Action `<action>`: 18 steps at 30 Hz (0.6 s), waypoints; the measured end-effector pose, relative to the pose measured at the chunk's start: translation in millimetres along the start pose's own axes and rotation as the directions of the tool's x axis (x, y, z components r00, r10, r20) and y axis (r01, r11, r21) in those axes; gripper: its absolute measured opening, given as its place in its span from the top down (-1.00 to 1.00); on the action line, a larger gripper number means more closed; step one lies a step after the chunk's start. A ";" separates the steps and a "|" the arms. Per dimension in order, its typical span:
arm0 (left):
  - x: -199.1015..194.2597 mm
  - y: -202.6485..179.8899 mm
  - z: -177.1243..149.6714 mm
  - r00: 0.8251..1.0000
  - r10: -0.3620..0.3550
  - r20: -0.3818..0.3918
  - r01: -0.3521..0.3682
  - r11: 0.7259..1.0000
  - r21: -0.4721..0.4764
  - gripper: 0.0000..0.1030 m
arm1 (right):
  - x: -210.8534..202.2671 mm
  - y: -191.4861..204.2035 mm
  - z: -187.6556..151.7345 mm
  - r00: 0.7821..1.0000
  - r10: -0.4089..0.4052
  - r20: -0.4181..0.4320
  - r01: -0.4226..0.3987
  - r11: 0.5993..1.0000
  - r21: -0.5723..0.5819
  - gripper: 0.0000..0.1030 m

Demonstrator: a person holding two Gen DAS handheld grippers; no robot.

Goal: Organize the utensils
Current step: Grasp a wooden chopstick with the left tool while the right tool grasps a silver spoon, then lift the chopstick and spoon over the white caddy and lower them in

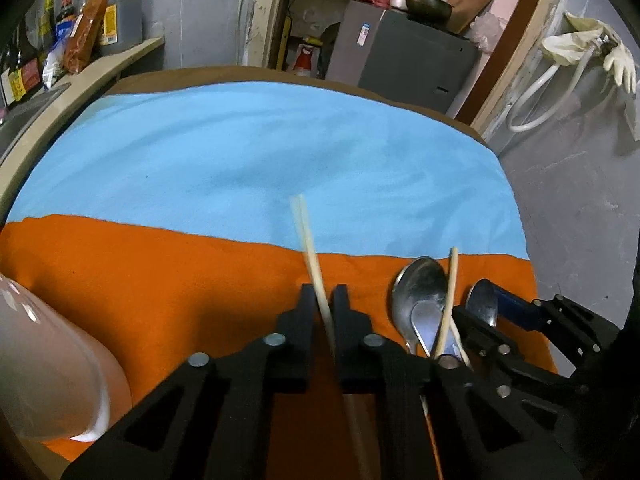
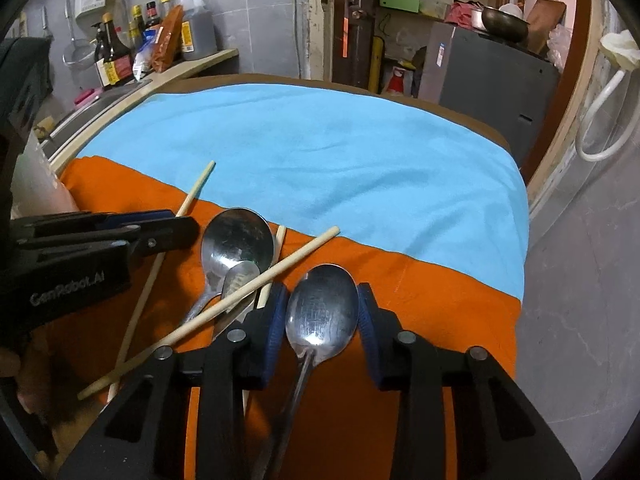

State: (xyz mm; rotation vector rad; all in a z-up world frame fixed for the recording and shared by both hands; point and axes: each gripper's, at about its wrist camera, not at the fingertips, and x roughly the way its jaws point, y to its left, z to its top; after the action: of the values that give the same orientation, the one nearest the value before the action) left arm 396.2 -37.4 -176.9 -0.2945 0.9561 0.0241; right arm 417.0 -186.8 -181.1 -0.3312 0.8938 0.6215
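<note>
My left gripper (image 1: 325,294) is shut on a pale wooden chopstick (image 1: 308,236) that sticks forward over the orange cloth (image 1: 160,280). To its right lie a metal spoon (image 1: 420,292) and another chopstick (image 1: 450,296). My right gripper (image 2: 322,304) is open, its blue pads on either side of a metal spoon (image 2: 322,312) lying on the orange cloth (image 2: 440,300). To the left of it lie a larger spoon (image 2: 236,240), a smaller spoon (image 2: 240,276) and a crossing chopstick (image 2: 248,296). The left gripper (image 2: 176,230) holds its chopstick (image 2: 196,188).
A translucent container (image 1: 48,360) stands at the left on the orange cloth. A blue cloth (image 1: 260,152) covers the far half of the table. Bottles (image 2: 120,52) stand on a counter at the back left. A grey cabinet (image 2: 492,76) stands behind the table.
</note>
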 end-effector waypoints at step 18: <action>-128.9 -11.7 -38.0 0.878 -0.206 0.433 0.220 0.975 0.016 0.96 | -118.6 2.5 -26.1 0.898 0.050 0.438 -0.084 0.995 0.058 0.39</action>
State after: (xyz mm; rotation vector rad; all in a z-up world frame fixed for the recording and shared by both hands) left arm 292.9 -44.4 -90.5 -0.4052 0.4756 -0.0942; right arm 343.7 -241.3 -101.1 -0.0832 0.4948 0.6895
